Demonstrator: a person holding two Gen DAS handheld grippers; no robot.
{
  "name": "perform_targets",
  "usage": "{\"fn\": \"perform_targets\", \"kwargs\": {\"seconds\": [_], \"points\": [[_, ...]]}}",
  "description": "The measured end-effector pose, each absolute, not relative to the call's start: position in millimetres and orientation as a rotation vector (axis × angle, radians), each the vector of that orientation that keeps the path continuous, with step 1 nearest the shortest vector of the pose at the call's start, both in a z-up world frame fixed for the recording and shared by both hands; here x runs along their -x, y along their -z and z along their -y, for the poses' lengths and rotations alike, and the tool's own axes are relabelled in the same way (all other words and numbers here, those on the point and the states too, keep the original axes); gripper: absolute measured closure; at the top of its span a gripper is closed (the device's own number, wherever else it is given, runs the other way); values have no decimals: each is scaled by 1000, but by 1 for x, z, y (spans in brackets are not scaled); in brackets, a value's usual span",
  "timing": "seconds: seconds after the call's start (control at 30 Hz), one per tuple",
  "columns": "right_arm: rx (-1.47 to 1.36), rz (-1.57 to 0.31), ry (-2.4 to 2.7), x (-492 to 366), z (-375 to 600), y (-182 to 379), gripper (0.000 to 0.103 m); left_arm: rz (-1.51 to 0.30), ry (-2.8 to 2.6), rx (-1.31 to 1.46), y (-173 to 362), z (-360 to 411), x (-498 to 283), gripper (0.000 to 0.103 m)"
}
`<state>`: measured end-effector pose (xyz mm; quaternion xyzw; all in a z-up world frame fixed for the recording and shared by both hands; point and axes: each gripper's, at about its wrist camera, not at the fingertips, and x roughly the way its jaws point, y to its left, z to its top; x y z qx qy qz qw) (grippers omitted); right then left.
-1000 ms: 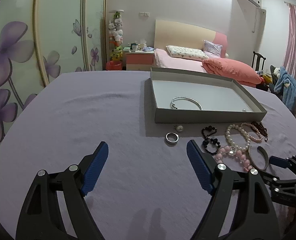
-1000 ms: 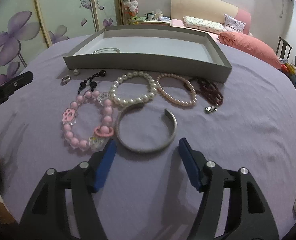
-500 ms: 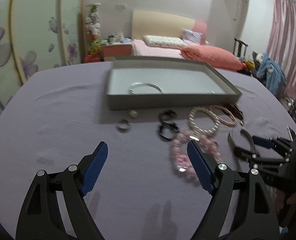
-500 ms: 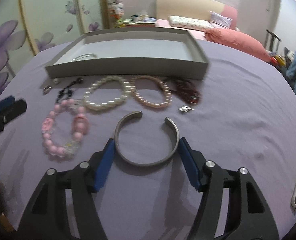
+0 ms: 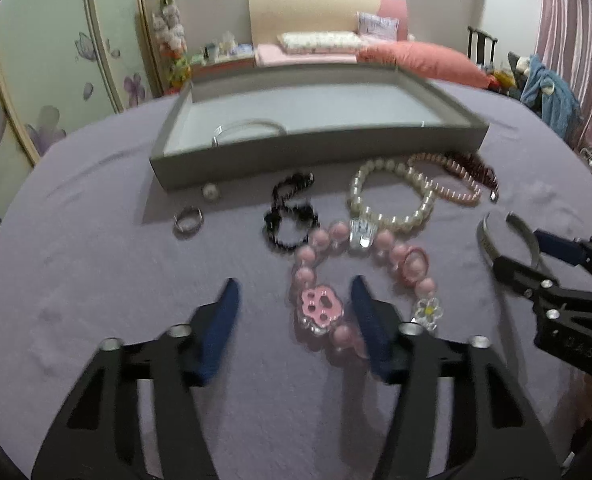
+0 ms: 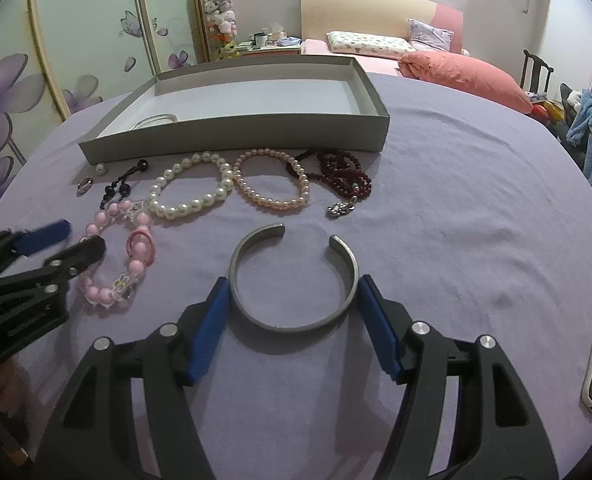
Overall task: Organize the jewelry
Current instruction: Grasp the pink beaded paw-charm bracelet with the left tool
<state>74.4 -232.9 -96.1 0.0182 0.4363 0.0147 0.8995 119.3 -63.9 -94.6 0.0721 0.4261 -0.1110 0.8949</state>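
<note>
Grey tray at upper centre holds one thin bangle; the remaining jewelry lies on the purple surface. Right hand-held gripper gapes around a steel cuff, gripping nothing; left hand-held gripper spread wide over pink beads

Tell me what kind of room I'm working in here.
Most likely a home bedroom: a bed with a headboard and pillows stands behind the purple-covered table, sliding wardrobe doors with flower prints line the left wall, and a nightstand holds small clutter.
</note>
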Motion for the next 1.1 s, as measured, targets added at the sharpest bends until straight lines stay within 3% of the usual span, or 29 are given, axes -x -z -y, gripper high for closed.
{"fn": "perform_targets", "kwargs": {"seconds": [0.1,0.27,0.37,0.5,0.77,0.83,0.9,1.1], "points": [[-28,-903,-55,-73,227,95,40,-877,224,-156,94,58,-118,65],[-7,-903,-95,-74,218,95,40,-874,177,-162,95,32,-116,65],[7,-905,-99,-75,213,95,40,-874,161,-157,95,23,-115,65],[7,-913,-83,-75,209,94,37,-878,158,-146,95,21,-112,53],[-34,-936,-41,-79,209,93,35,-883,166,-136,96,21,-115,53],[-39,-938,-23,-79,209,93,39,-882,170,-128,96,20,-115,62],[-33,-934,-16,-77,208,93,40,-878,174,-127,95,20,-114,79],[-54,-914,-40,-73,213,94,41,-868,183,-98,93,14,-111,79]]}}
